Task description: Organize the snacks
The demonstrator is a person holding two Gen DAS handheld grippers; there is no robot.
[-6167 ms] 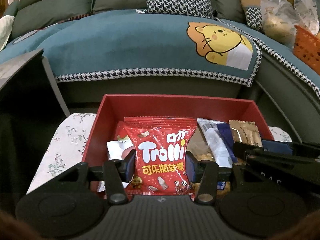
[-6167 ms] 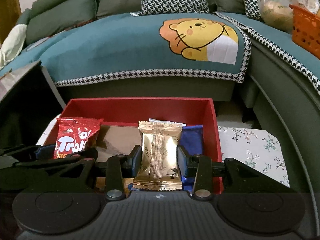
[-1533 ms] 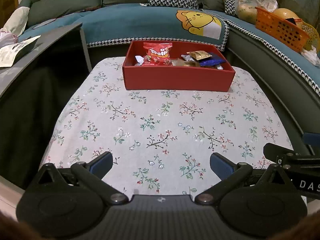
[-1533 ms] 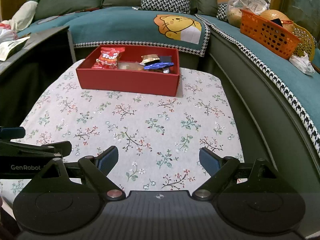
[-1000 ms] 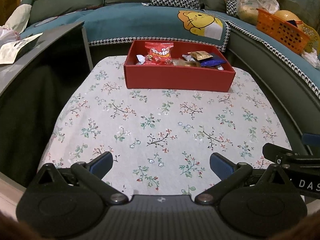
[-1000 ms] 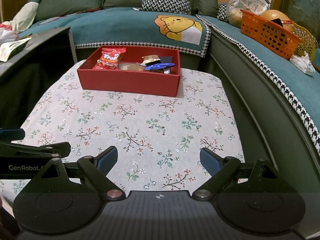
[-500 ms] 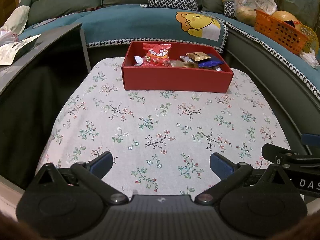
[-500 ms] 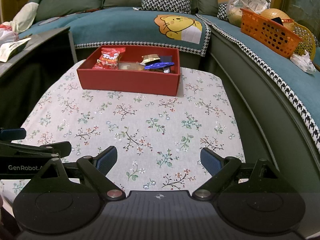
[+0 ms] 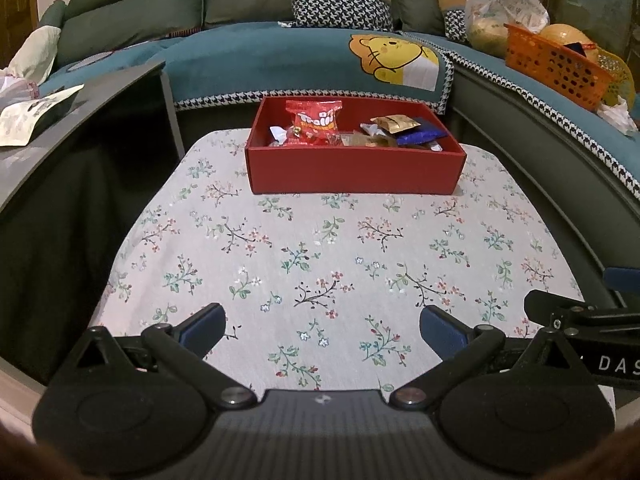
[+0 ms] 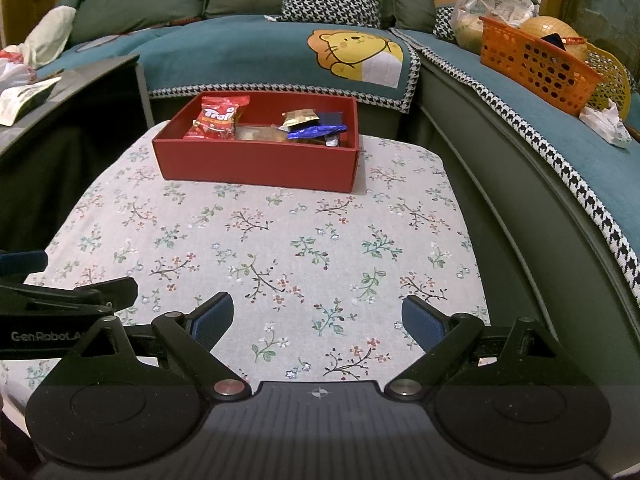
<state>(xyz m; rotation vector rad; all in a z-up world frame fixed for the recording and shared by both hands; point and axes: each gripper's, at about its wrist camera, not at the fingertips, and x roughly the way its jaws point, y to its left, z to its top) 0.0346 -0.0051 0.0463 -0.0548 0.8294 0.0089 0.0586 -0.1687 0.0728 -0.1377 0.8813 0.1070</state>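
Both hand-held grippers sit back from the red box (image 9: 352,172), left hand-held gripper (image 9: 320,330) and right hand-held gripper (image 10: 318,320) spread apart, empty. The Trolli bag (image 9: 314,122) and gold packet (image 9: 394,123) I clamped earlier now lie in the box at 12 o'clock on the surface (image 9: 320,248). Looks finished.

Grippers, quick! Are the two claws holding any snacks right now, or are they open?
Left gripper: open, holding nothing, just over the flowery tablecloth.
Right gripper: open, holding nothing too.
The snacks sit in the red box.
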